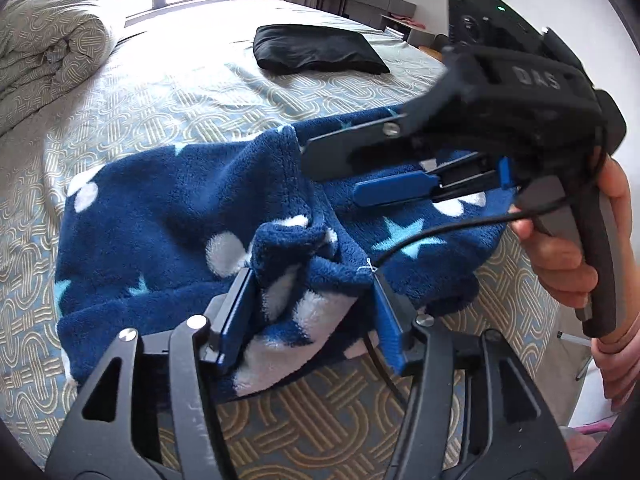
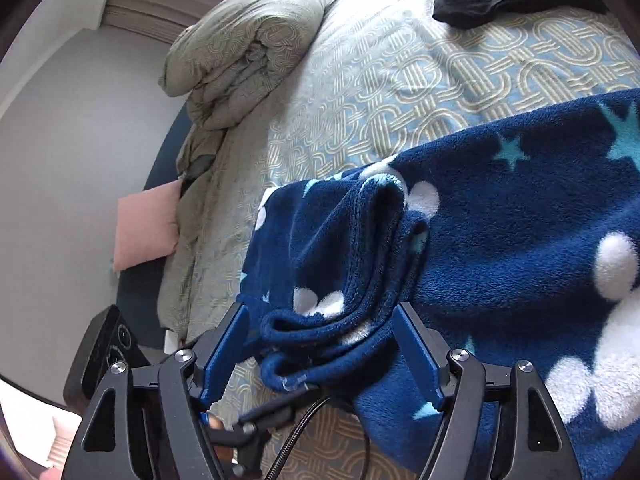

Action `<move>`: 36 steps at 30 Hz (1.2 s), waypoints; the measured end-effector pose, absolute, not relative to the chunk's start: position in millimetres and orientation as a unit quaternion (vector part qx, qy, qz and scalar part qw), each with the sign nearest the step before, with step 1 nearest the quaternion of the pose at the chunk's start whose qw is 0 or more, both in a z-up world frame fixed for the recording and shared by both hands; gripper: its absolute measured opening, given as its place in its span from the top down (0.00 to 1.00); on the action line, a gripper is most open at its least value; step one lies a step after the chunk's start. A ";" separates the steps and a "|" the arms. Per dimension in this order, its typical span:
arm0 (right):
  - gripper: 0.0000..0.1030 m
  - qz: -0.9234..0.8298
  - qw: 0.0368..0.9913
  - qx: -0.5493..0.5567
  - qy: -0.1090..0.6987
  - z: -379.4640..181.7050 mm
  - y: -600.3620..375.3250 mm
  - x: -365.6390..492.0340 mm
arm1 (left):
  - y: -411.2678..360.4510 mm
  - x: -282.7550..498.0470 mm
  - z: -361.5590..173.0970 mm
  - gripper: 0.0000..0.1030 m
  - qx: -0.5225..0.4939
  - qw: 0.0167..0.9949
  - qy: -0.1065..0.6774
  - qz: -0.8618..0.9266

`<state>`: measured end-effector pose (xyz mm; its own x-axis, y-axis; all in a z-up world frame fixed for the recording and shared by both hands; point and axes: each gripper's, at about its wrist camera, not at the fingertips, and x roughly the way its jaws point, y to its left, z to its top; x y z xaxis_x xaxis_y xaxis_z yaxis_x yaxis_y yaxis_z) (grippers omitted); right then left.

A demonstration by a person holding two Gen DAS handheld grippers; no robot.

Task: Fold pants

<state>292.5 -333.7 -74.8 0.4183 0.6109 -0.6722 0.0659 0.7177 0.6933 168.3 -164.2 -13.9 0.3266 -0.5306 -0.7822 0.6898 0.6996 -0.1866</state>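
Observation:
The pants [image 1: 168, 216] are navy fleece with white dots and pale blue stars, lying folded across the patterned bedspread [image 1: 160, 92]. My left gripper [image 1: 310, 300] is open, its blue pads on either side of a bunched fold of the fabric at the near edge. My right gripper [image 1: 340, 176] shows in the left wrist view hovering just above the pants, jaws apart. In the right wrist view the pants [image 2: 500, 248] fill the right side, and my right gripper [image 2: 320, 344] is open around a rolled hem edge.
A black folded garment [image 1: 316, 50] lies further up the bed. A rolled grey quilt [image 1: 48, 48] sits at the far left. A dresser [image 1: 360, 0] stands by the wall. A pink cushion [image 2: 146, 224] and a black device [image 2: 106, 348] are beside the bed.

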 end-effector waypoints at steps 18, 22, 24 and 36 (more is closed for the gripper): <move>0.53 0.155 0.701 0.387 0.578 -115.5 -318.8 325.5 | 5.0 188.3 -41.3 0.35 0.003 0.854 0.478 -0.204; 0.85 0.139 0.780 0.281 0.542 -69.9 -297.4 330.7 | -0.8 182.9 -45.4 0.35 0.017 0.854 0.475 -0.211; 0.85 0.145 0.817 0.229 0.509 -37.9 -287.4 324.6 | -7.8 181.9 -45.6 0.35 0.024 0.853 0.474 -0.219; 0.70 0.053 0.797 0.180 0.574 -76.8 -352.7 312.9 | -36.2 182.9 -42.4 0.34 0.041 0.844 0.469 -0.259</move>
<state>312.9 -352.7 -76.8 0.3365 0.2913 -0.8955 0.1220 0.9295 0.3482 182.9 -36.2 -42.4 0.4268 -0.3985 -0.8118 0.4749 0.8627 -0.1738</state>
